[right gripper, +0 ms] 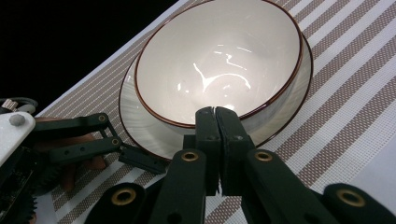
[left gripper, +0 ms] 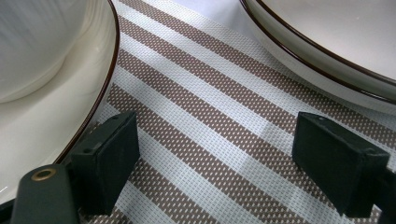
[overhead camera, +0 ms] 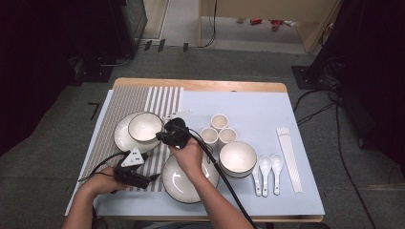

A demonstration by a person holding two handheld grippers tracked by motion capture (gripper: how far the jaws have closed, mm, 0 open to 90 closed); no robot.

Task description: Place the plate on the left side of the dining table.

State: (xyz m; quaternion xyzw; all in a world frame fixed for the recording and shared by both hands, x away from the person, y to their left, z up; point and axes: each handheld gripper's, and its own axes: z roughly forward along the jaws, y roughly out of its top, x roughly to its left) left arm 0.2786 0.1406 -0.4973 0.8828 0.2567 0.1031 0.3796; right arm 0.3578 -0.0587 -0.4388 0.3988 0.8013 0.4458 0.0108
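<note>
Bowl (overhead camera: 144, 127) seated on a plate (overhead camera: 123, 138), both white with a dark rim line, at the left of the table on a striped mat (overhead camera: 162, 98). In the right gripper view the bowl (right gripper: 219, 60) stands upright and empty, just beyond the jaw tips. Right hand-held gripper (overhead camera: 165, 138): jaws pressed together with nothing between them, tips just beside the bowl's near wall; whether they touch it cannot be told. Left hand-held gripper (overhead camera: 154, 177): jaws wide apart over bare mat (left gripper: 210, 140), between the plate's rim (left gripper: 93, 112) and the rim of a second plate (left gripper: 327, 65); in the high view this second plate (overhead camera: 179, 183) lies at the near edge under the right forearm. To the right, on a pale blue cloth (overhead camera: 258, 105): three cups (overhead camera: 219, 121), a second bowl (overhead camera: 238, 158), two spoons (overhead camera: 266, 167), and a wrapped strip (overhead camera: 289, 157). No legible writing. Open room: the cloth's far right, and the mat behind the bowl.
</note>
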